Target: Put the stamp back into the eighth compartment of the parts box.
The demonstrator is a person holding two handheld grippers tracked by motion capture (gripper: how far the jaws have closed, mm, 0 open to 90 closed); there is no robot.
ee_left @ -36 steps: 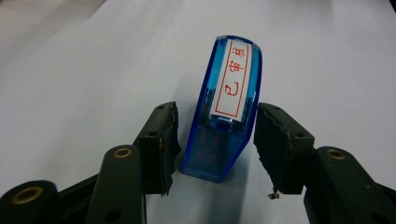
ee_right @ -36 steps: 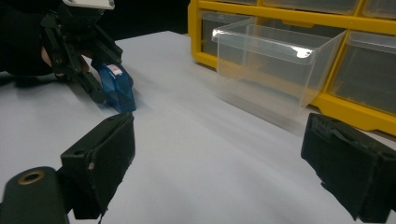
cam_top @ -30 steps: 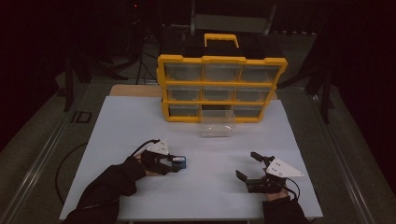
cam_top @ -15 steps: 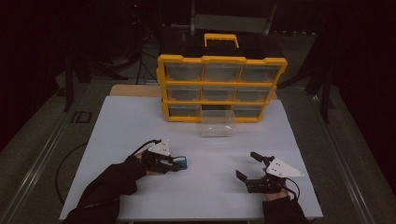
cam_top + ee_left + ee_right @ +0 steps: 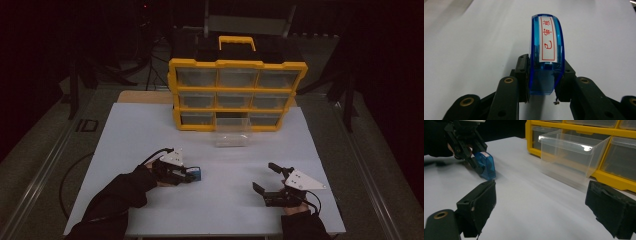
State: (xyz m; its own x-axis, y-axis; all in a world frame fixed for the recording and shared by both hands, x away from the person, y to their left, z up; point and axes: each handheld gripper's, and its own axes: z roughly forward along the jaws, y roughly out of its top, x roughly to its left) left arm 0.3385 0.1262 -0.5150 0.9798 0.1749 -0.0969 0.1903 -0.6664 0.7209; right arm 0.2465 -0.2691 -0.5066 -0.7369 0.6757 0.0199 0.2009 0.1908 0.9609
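Stamp [image 5: 545, 56] clamped between the left gripper [image 5: 189, 174] pads, blue body standing upright between the fingers [image 5: 522, 72], red-lettered label facing up, base at the white sheet [image 5: 150, 145]. Jaws just closed onto it, so pickup looks done or nearly so; whether lifted clear of the sheet, cannot tell. Right gripper [image 5: 265, 180] idle, jaws spread wide with nothing between, resting low on the sheet well apart from the stamp. Clear drawer [image 5: 571, 155] pulled out of the yellow cabinet [image 5: 237, 95], set on the sheet ahead of both fingertips, apparently empty. Judged from this: grasp achieved, carry and drop into the drawer not yet done, then drawer to go back into its open slot in the bottom row. Roughly a third along, by guess.
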